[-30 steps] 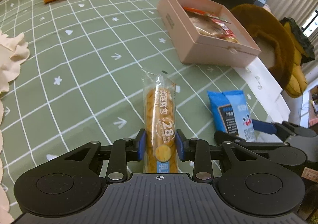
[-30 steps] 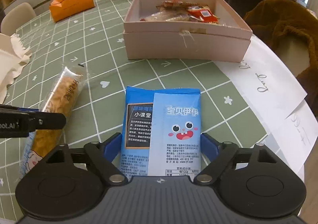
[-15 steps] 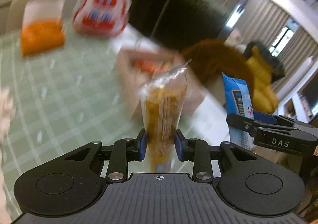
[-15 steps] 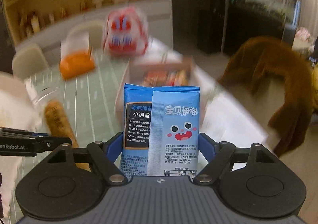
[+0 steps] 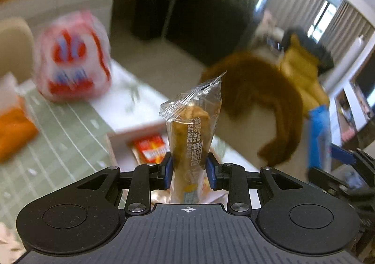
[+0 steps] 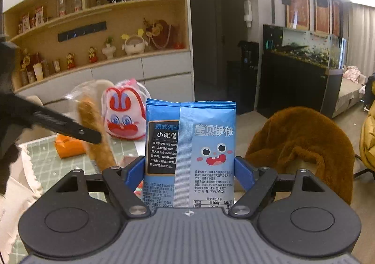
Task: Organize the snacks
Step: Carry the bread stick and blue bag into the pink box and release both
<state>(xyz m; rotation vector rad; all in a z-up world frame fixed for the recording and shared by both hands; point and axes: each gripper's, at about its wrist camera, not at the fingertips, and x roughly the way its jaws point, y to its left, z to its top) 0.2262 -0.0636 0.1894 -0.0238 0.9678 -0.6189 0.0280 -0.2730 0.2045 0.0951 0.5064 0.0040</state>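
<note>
Room: living-dining space; shelves [image 6: 98, 29] of ornaments far ahead of my right jaws, fish tank [image 6: 311, 46] to their right, green checked table [image 5: 58, 146] low and left of my left jaws.
Left gripper [image 5: 188, 168]: jaws pressed onto the lower part of the bread stick [image 5: 192, 132], which stands upright between them, its clear crimped top well above the tips.
Right gripper [image 6: 190, 170]: jaws pinching the blue packet [image 6: 206, 146] by its two side edges, packet upright, printed back facing me.
Box [image 5: 131, 142]: open, pale, just below and beyond my left tips; a red snack [image 5: 150, 149] already lies inside. From the right view it is mostly hidden behind the packet.
Other items: bunny bag [image 6: 123, 113] and orange pack [image 6: 68, 145] on the table, ahead and left of both jaws; brown fur throw [image 6: 302, 146] right of my right jaws.
Step, as I judge it: carrying both snacks over the box.
Doing it well: keep both pinches firm; bring my left tips over free floor beside the red snack, tilt the stick flat, lower before I release.
Order: one gripper at a time, so the two do not crowd each other over the opening.
Risk: slippery film; the packet, gripped only at its edges, may buckle or slide.
</note>
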